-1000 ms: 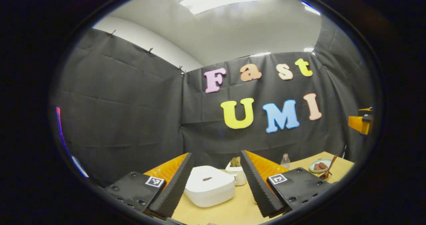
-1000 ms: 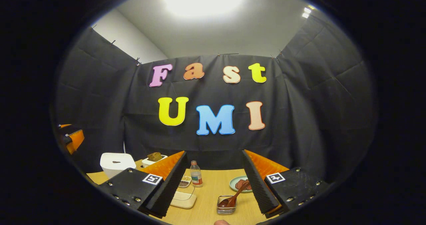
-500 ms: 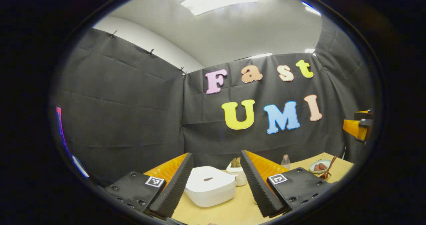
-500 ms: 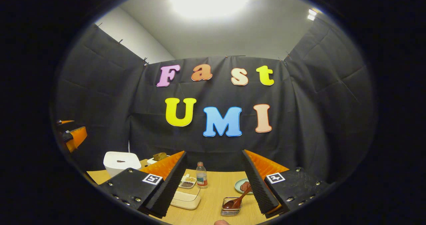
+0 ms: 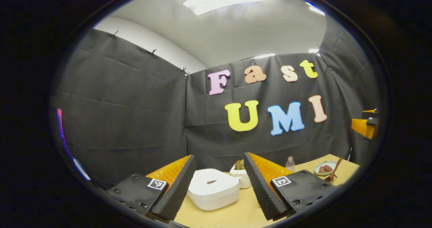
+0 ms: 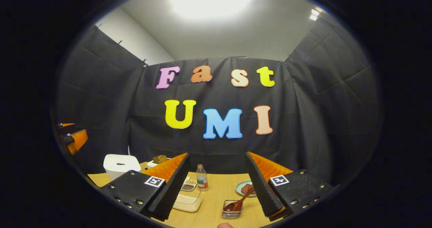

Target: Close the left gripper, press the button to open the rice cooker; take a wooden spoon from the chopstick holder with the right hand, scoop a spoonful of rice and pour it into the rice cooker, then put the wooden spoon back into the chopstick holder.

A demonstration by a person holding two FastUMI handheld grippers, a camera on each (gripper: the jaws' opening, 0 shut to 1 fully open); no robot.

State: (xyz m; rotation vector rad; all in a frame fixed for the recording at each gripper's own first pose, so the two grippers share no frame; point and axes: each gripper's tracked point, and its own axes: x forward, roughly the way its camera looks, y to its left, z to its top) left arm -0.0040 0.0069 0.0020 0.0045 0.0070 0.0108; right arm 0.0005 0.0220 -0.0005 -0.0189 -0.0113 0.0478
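Left gripper view: left claw (image 5: pixel 218 187) spread wide, holding nothing, aimed at the closed white rice cooker (image 5: pixel 213 193) on the table (image 5: pixel 236 214); judged lined up for the button press, fingers not yet pressed together.

Right gripper view: right claw (image 6: pixel 216 187) spread, empty, facing the wooden spoon (image 6: pixel 238 202) leaning in the chopstick holder (image 6: pixel 231 210), within easy reach.

Light wooden table (image 6: pixel 216 191) with kitchen things

On it stand a white rice cooker (image 5: pixel 213 188), bottle (image 6: pixel 202 178), plate (image 6: pixel 243 188), wire holder (image 6: pixel 232 210) and, seemingly, a clear tub (image 6: pixel 188 202).
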